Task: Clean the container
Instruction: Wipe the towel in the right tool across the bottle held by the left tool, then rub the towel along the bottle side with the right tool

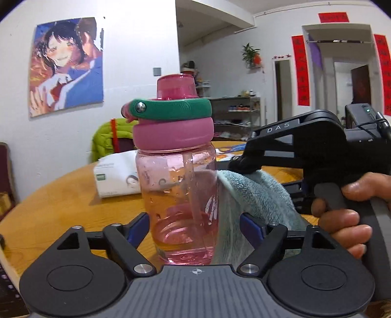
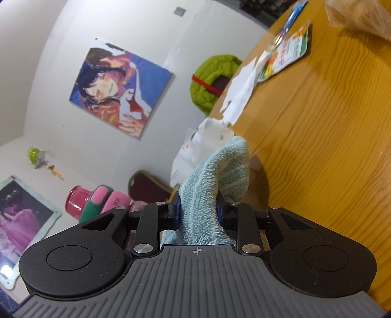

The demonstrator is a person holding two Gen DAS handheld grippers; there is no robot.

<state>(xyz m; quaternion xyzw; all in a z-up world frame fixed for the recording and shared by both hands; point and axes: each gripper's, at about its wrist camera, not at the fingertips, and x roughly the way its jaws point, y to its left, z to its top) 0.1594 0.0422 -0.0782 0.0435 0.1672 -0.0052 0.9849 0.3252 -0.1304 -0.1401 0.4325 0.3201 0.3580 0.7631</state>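
Observation:
A clear pink water bottle (image 1: 178, 195) with a pink and green lid stands upright on the wooden table (image 1: 61, 195), wet with droplets. My left gripper (image 1: 194, 228) is open, with one finger on each side of the bottle's base and neither pad touching it. My right gripper (image 1: 240, 164), held by a person's hand (image 1: 347, 220), is shut on a light blue cloth (image 1: 254, 195) that hangs against the bottle's right side. In the right wrist view, rolled sideways, the right gripper (image 2: 196, 210) pinches the cloth (image 2: 215, 176), and the bottle's lid (image 2: 102, 200) shows beside it.
A white tissue packet (image 1: 117, 176) lies behind the bottle to the left. White paper (image 2: 240, 95), a colourful snack packet (image 2: 286, 56) and a plastic bag (image 2: 361, 17) lie farther along the table. A green jacket (image 1: 107, 137) hangs on a chair past the table's edge.

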